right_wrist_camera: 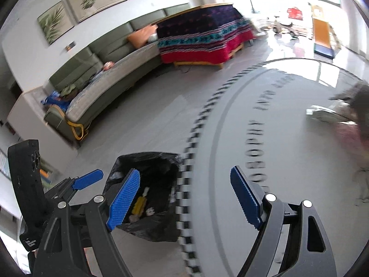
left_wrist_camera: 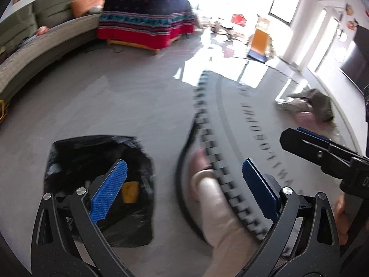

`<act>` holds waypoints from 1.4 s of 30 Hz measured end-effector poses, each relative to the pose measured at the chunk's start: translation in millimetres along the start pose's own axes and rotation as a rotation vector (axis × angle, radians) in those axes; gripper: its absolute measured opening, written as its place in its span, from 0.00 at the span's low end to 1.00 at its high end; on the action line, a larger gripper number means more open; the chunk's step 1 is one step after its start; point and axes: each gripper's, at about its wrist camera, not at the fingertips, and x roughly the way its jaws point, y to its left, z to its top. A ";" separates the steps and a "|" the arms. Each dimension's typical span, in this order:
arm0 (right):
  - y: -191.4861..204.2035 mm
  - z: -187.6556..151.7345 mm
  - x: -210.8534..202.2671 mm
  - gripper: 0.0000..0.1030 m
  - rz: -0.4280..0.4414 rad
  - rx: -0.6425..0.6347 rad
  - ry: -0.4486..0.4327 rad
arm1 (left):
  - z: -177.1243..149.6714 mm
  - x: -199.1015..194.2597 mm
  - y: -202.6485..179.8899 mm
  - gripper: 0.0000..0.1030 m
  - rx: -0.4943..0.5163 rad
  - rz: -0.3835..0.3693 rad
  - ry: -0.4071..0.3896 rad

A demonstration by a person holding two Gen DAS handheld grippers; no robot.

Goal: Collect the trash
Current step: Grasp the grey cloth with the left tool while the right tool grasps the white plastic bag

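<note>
A: At the lower left of the left wrist view, what lies behind the blue pad?

B: A black trash bag (left_wrist_camera: pixel 99 191) on the grey floor (left_wrist_camera: pixel 103 106), mouth open, a yellow item (left_wrist_camera: pixel 130 191) inside. The left gripper (left_wrist_camera: pixel 182 190) hangs above it, jaws spread wide, nothing between them.

A: And the right gripper?

B: In its own view the right gripper (right_wrist_camera: pixel 186 199) is also spread wide and grips nothing. The same bag sits at lower centre of that frame, just beside the checkered edge (right_wrist_camera: pixel 186 175) of a round grey mat (right_wrist_camera: pixel 288 150) with blurred lettering.

A: Any trash outside the bag?

B: A crumpled grey and pink heap (left_wrist_camera: pixel 311 106) lies on the mat at the right middle of the left view, well apart from the bag. It is too blurred to say what it is.

A: What is that pale shape between the left jaws?

B: A leg in light trousers with a pink slipper (left_wrist_camera: pixel 200 161), at the mat's edge.

A: The background?

B: A green sofa (right_wrist_camera: pixel 110 69) curves along the upper left, with a table under a red and dark patterned cloth (right_wrist_camera: pixel 203 39) at upper centre.
</note>
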 end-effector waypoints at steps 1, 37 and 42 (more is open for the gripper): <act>-10.6 0.3 -7.2 0.79 -0.013 0.015 -0.013 | 3.4 2.4 -10.2 0.94 0.015 -0.013 0.002; -297.8 -57.9 -205.1 0.79 -0.448 0.456 -0.251 | 101.6 122.8 -354.4 0.93 0.570 -0.161 0.082; -314.4 -69.9 -215.9 0.79 -0.485 0.497 -0.260 | 107.7 152.4 -365.0 0.27 0.551 -0.147 0.154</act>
